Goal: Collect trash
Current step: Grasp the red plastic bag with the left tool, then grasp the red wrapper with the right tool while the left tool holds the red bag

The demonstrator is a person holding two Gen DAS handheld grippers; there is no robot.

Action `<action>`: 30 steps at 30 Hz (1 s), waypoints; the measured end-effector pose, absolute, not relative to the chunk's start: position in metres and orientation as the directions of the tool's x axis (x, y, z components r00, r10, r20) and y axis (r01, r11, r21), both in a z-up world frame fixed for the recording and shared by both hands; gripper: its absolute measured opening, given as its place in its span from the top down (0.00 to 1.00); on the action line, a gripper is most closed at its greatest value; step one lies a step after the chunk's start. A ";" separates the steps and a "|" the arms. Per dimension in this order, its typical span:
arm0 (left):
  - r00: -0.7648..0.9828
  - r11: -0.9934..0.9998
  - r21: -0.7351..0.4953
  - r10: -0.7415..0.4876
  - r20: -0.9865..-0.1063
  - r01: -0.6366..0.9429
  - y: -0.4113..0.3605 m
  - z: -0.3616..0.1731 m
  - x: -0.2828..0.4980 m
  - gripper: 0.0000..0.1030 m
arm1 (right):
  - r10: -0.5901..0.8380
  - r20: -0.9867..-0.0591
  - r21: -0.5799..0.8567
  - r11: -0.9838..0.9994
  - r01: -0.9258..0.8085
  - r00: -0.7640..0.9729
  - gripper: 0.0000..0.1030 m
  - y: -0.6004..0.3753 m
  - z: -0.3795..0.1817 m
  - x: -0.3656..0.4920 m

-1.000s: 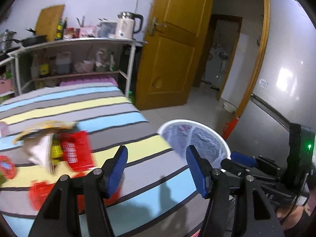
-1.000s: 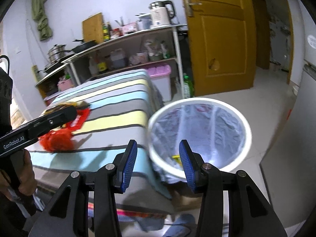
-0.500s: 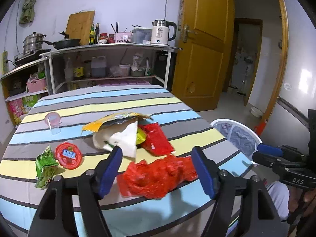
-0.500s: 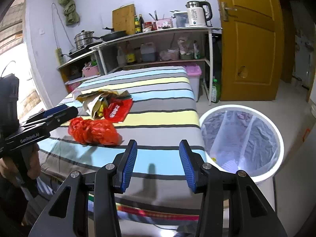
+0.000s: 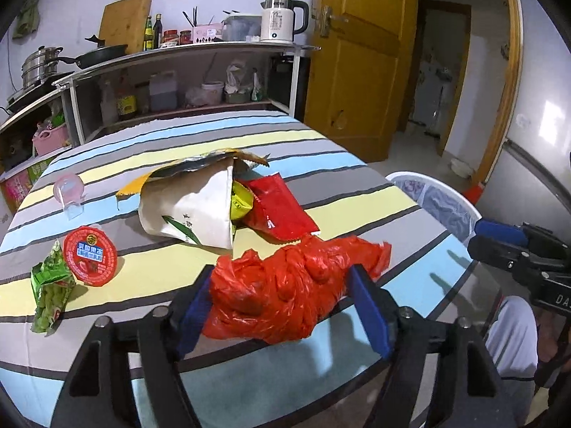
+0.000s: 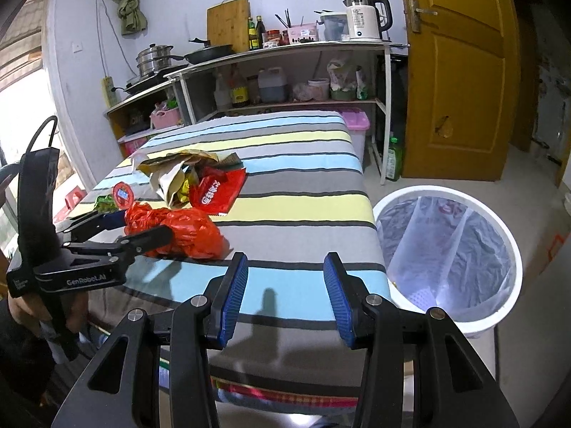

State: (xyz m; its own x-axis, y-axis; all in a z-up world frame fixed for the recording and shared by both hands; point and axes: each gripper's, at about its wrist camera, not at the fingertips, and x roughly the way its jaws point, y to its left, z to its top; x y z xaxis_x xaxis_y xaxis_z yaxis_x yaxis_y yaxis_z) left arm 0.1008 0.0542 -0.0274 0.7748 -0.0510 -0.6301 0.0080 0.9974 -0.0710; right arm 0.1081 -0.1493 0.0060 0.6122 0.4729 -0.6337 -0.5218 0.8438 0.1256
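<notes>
Since half a second ago my left gripper has closed in, wide-open pads straddling the red bag ungripped, while my right gripper waits open and empty beside the bin.

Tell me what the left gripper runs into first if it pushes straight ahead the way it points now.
The crumpled red plastic bag. It already sits between the open fingers of the left gripper, so going on would press into it almost at once. Behind it lies the white paper bag, though depth is uncertain.

Both tongs wide apart.
</notes>
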 end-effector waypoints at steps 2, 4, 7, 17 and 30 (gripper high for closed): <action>0.776 0.998 -0.068 -0.048 -0.629 0.006 0.055 -0.027 0.099 0.35 | 0.472 -0.635 0.126 0.844 -0.521 0.612 0.56 -0.148 0.006 0.110; 0.781 0.998 -0.066 -0.046 -0.623 0.006 0.055 -0.026 0.096 0.36 | 0.471 -0.636 0.124 0.844 -0.521 0.612 0.56 -0.145 0.006 0.112; 0.795 0.997 -0.077 -0.042 -0.606 -0.006 0.059 -0.023 0.088 0.38 | 0.472 -0.638 0.122 0.842 -0.526 0.608 0.56 -0.140 0.006 0.116; 0.839 0.972 -0.175 0.040 -0.542 -0.159 0.114 -0.005 0.051 0.39 | 0.523 -0.638 0.111 0.789 -0.604 0.566 0.56 -0.090 0.004 0.131; 0.852 0.953 -0.215 0.075 -0.518 -0.214 0.151 -0.006 0.040 0.38 | 0.554 -0.698 0.122 0.717 -0.687 0.454 0.60 -0.001 -0.012 0.165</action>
